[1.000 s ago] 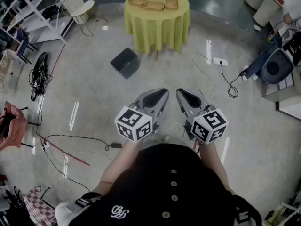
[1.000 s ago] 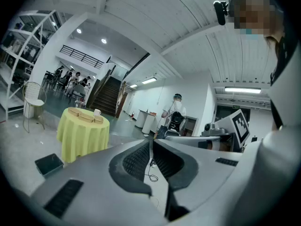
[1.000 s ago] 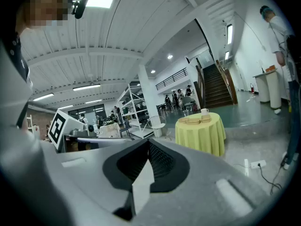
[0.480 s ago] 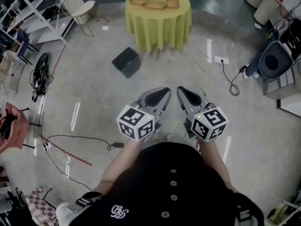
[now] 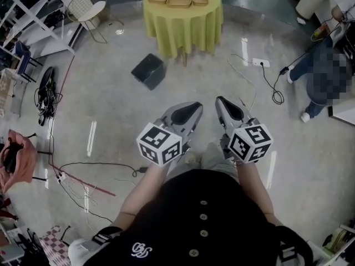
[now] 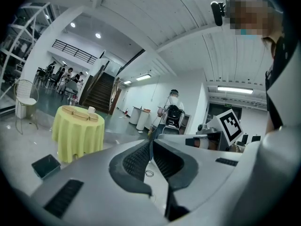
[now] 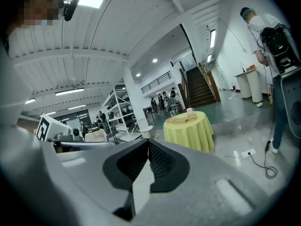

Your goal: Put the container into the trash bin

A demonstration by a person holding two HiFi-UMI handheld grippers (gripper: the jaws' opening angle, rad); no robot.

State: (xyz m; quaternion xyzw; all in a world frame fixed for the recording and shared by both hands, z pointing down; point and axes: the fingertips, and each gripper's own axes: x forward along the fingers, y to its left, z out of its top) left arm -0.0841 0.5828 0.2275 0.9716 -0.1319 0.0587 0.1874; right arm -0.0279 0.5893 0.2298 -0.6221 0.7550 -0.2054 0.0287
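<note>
The left tool is clenched with nothing in it: in its own view the two ribbed pads meet at their tips. The right tool beside it is likewise closed tight and empty, its dark pads pressed together. Both are held out in front of the person's body, near each other but apart. Each has its marker cube nearest the body, and both point across the grey floor toward the far side of the room. Ahead of them and a little to the left, the dark trash bin sits on the floor, well apart from either tool. Beyond it stands the round counter under a yellow-green cloth. The tan containers lie side by side on top of it, with a white cup next to them. A white wire chair stands left of the counter. A power strip and its cable lie on the floor to the right, where another person stands.
</note>
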